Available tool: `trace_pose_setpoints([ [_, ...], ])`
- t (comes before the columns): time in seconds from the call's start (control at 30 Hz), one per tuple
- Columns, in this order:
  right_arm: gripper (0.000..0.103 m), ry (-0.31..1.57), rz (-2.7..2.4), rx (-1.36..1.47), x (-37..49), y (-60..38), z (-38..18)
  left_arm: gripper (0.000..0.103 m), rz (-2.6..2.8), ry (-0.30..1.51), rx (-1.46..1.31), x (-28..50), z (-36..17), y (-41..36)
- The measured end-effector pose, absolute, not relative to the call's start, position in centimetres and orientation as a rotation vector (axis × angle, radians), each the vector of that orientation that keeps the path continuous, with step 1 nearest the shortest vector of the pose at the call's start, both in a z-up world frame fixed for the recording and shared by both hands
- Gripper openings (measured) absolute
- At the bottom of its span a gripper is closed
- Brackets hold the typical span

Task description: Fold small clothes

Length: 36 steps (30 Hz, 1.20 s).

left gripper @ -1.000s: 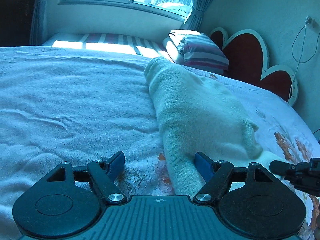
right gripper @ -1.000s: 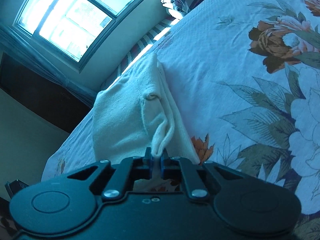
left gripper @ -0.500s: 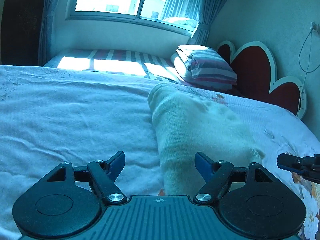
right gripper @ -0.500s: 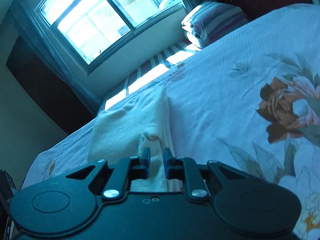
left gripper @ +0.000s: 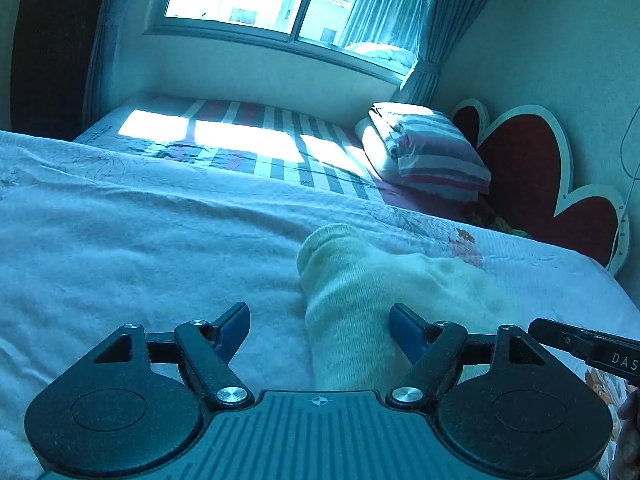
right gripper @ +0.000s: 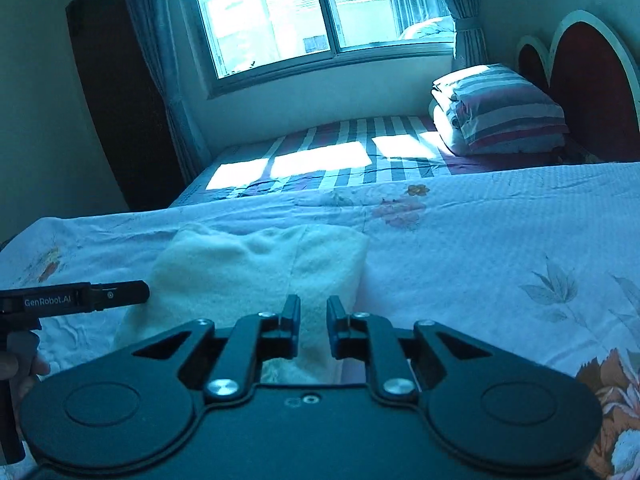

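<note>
The wide stretch of bedspread (left gripper: pixel 120 248) left of the folded cream garment (left gripper: pixel 360 300) lies bare, and so does the flowered part (right gripper: pixel 500 248) to its right, so a gripper could pass on either side. Ahead, beyond the striped sheet (right gripper: pixel 344 140), stand the wall under the window (right gripper: pixel 320 12), a stack of striped bedding (right gripper: pixel 500 108) and a heart-shaped headboard (left gripper: pixel 532 160). The left gripper (right gripper: pixel 120 294) and right gripper (right gripper: pixel 313 320) hang close beside each other over the garment's near end.

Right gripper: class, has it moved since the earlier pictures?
Yes. The right gripper has let go, rolled level and drawn back from the cream garment; the window now sits upright.
</note>
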State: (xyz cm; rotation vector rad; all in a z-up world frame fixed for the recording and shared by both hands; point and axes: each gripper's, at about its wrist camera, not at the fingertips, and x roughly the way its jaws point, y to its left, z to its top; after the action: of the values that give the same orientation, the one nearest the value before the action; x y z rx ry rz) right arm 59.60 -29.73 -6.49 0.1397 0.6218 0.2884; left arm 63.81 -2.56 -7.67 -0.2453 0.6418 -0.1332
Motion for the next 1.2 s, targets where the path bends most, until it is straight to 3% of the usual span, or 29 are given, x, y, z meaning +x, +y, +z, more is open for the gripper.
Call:
trace_pose_setpoints([
  [0.23,0.017,0.713,0.320,0.086,65.2,-29.0,-8.9,0.077,-0.124,0.707,-0.232,66.8,-10.3,-3.2],
  [0.4,0.016,0.720,0.341,0.090,65.9,-29.2,-8.3,0.077,-0.106,0.692,-0.228,66.6,-9.3,-3.2],
  [0.5,0.021,0.663,0.326,0.095,66.4,-29.6,-7.6,0.077,-0.104,0.707,-0.209,67.9,-9.4,-3.5],
  [0.63,0.022,0.752,0.320,0.093,68.7,-29.4,-9.1,0.079,-0.131,0.758,-0.229,68.6,-9.6,-3.2],
  [0.7,0.027,0.748,0.315,0.101,68.0,-29.6,-8.5,0.079,-0.149,0.744,-0.254,67.4,-8.8,-2.5],
  [0.77,0.045,0.728,0.327,0.151,66.2,-30.8,-7.7,0.079,-0.159,0.730,-0.257,65.7,-8.3,-1.9],
  [0.8,0.048,0.708,0.317,0.168,65.0,-31.5,-7.4,0.079,-0.169,0.724,-0.254,64.7,-8.2,-1.8],
  [0.9,0.043,0.711,0.365,0.236,62.2,-32.7,-7.2,0.079,-0.218,0.738,-0.249,61.6,-8.4,-1.7],
  [1.1,0.046,0.744,0.394,0.221,55.8,-32.5,-6.9,0.079,-0.276,0.774,-0.264,54.8,-8.8,-1.6],
  [1.17,0.062,0.760,0.373,0.182,53.5,-31.6,-6.9,0.079,-0.267,0.781,-0.177,52.4,-9.0,-2.8],
  [1.2,0.065,0.763,0.367,0.167,52.6,-31.1,-6.9,0.079,-0.257,0.779,-0.141,51.5,-9.2,-3.3],
])
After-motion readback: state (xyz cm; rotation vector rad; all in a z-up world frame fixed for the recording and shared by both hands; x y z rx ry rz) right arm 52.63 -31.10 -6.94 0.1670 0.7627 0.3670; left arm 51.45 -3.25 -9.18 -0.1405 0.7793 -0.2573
